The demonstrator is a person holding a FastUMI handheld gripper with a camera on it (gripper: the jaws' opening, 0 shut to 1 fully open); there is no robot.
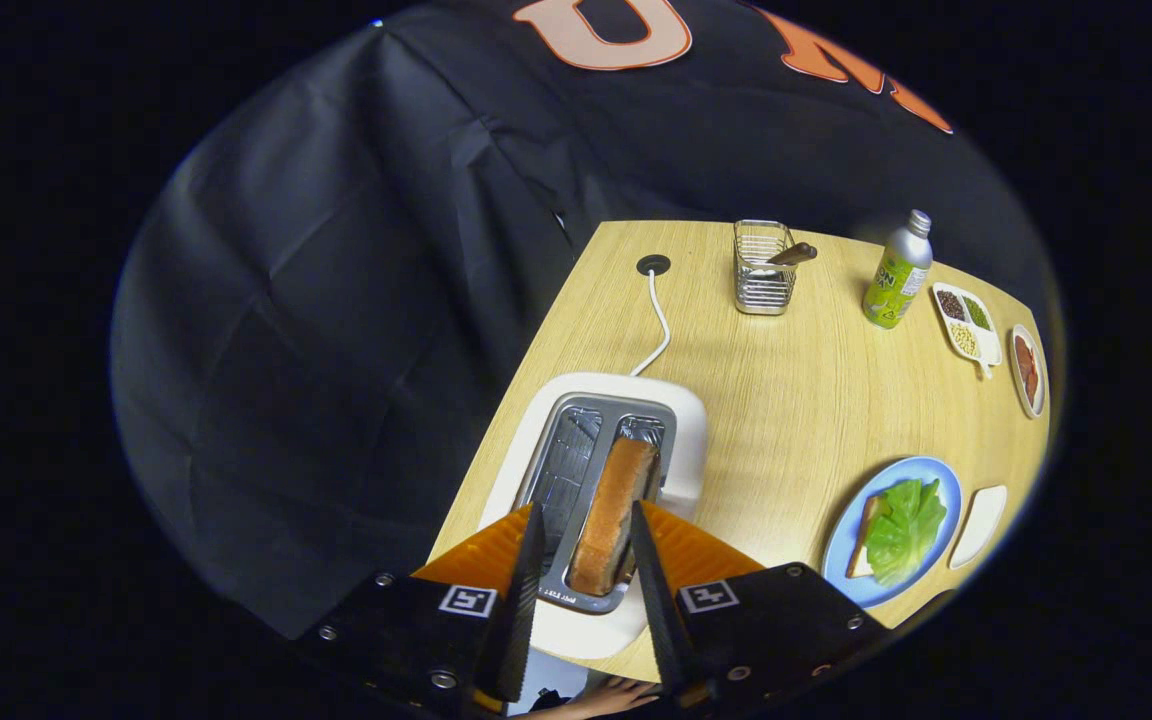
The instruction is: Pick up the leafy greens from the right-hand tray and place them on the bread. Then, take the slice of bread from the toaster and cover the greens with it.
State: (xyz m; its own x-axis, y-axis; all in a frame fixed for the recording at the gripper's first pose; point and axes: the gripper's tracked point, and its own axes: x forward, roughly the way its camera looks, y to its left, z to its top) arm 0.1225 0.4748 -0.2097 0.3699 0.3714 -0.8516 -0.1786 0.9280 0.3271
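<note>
My tongs (581, 535) hang open astride the bread slice (614, 515) in the toaster (681, 440); closing off-centre could, I judge, crumble it or catch the slot wall

My gripper (584, 522) hangs open over the toaster (604, 440), its bread slice (612, 515) between my fingers. Right of it, greens (904, 530) lie on bread on a plate (944, 480).

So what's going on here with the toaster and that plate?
A handheld gripper hovers over the white toaster, jaws open on either side of the bread slice standing in its slot, not yet pinching it. On the blue plate, the leafy greens already lie on the other slice, so the top slice comes next.
</note>
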